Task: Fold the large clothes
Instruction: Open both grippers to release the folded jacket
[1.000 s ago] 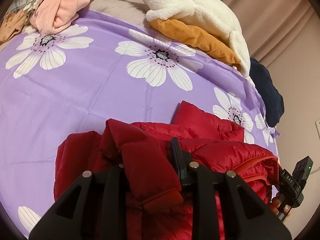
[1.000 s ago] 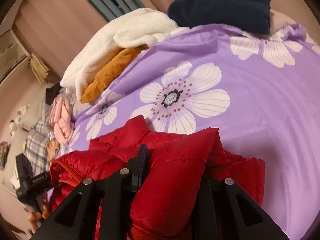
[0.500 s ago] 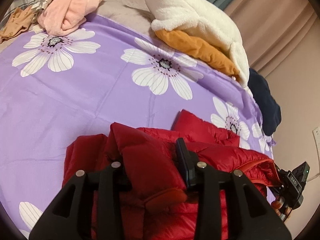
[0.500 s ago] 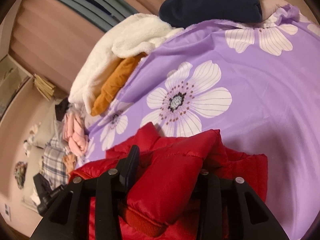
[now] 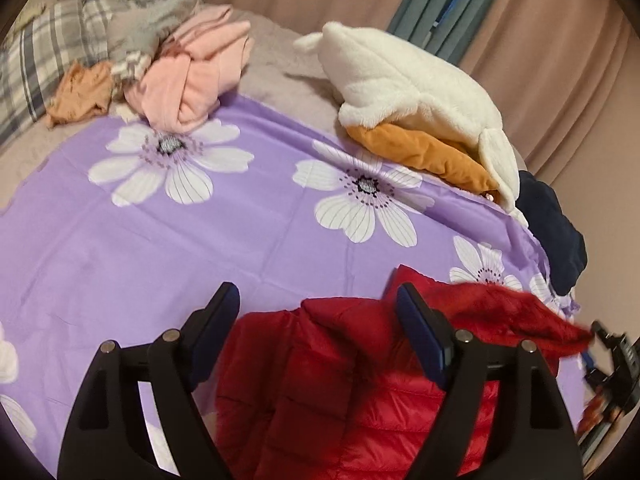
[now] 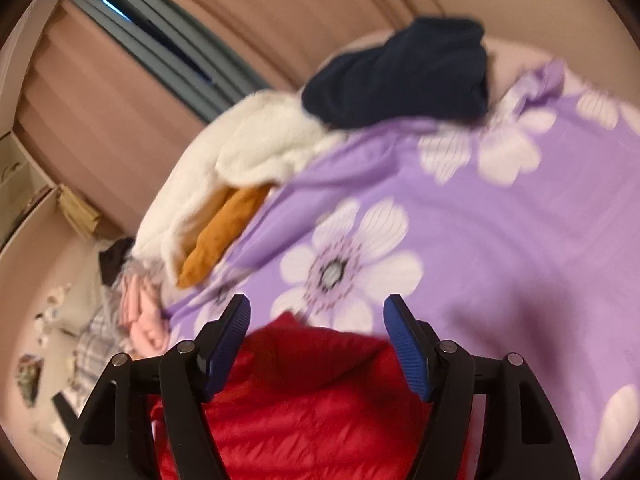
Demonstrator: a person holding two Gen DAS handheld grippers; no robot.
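A red quilted puffer jacket (image 5: 336, 380) lies bunched on the purple flowered sheet (image 5: 120, 240) near the bed's front edge. My left gripper (image 5: 316, 308) hangs above it with jaws opening, and its blue pads no longer press the fabric. In the right wrist view the same jacket (image 6: 312, 408) sits below my right gripper (image 6: 316, 316), whose jaws are also opening and are clear of the cloth. The right gripper's body shows at the far right edge of the left wrist view, held by a hand.
A white fleece garment (image 5: 420, 96) over an orange one (image 5: 416, 152) lies at the sheet's far edge, with a navy garment (image 5: 552, 232) to its right. Pink clothes (image 5: 196, 76) and a plaid pillow (image 5: 36, 56) sit at the back left. Curtains (image 6: 160, 8) hang behind.
Both grippers let go of the red jacket's folded parts, opened wide and lifted away. The jacket dropped onto the sheet.
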